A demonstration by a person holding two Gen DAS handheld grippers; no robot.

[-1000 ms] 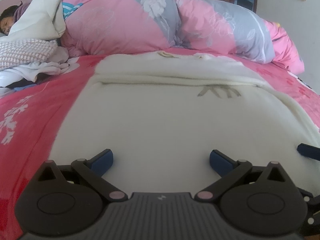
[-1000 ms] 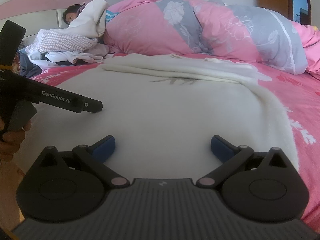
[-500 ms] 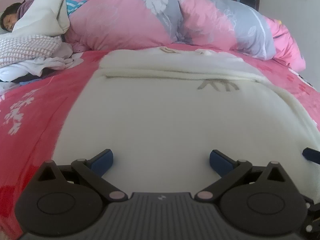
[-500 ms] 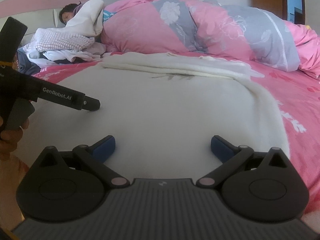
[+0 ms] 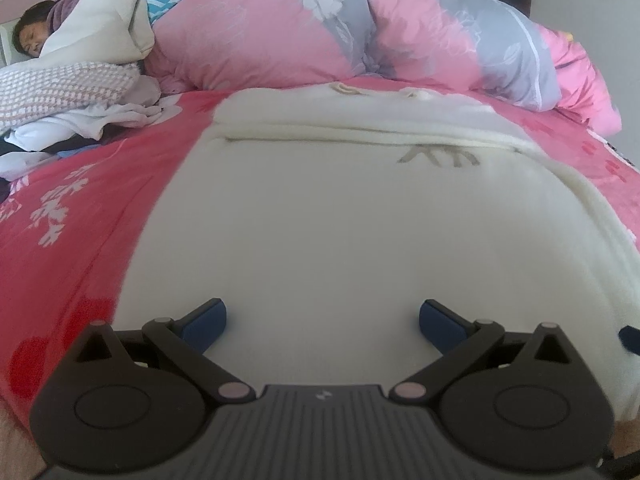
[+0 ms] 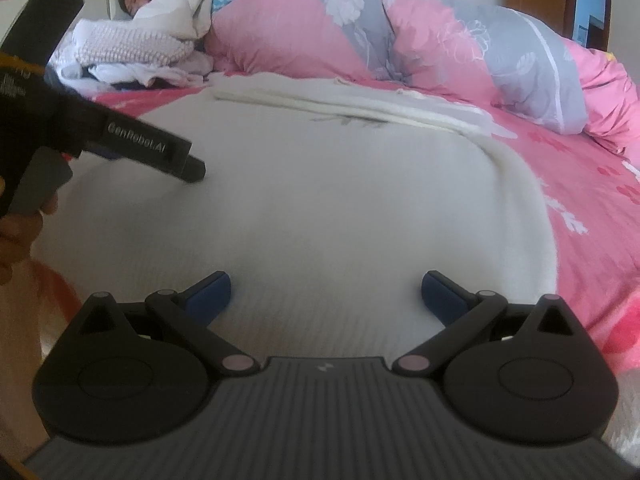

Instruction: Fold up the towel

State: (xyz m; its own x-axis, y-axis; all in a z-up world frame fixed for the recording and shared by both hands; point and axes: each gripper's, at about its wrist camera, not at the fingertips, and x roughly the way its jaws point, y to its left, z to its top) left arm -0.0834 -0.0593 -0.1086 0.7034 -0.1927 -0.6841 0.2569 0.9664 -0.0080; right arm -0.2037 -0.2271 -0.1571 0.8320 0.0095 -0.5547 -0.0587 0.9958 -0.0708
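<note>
A cream towel (image 5: 328,216) lies spread on the pink bed, its far end folded over into a thick band with grey embroidery (image 5: 440,158). The same towel (image 6: 320,200) fills the middle of the right wrist view. My left gripper (image 5: 322,318) is open just above the towel's near left part, nothing between its blue pads. My right gripper (image 6: 326,292) is open over the near right part, also empty. In the right wrist view the left gripper's black body (image 6: 120,140) shows at the left, held by a hand (image 6: 16,240).
A pink and grey floral duvet (image 5: 360,36) is heaped along the far side of the bed. A person (image 5: 32,36) lies at the far left beside a pile of white and knitted clothes (image 5: 60,96). The pink floral sheet (image 5: 60,208) flanks the towel.
Both grippers have shifted slightly; the towel's near edge sits closer under the fingers. Both stay open and the towel has not moved.
</note>
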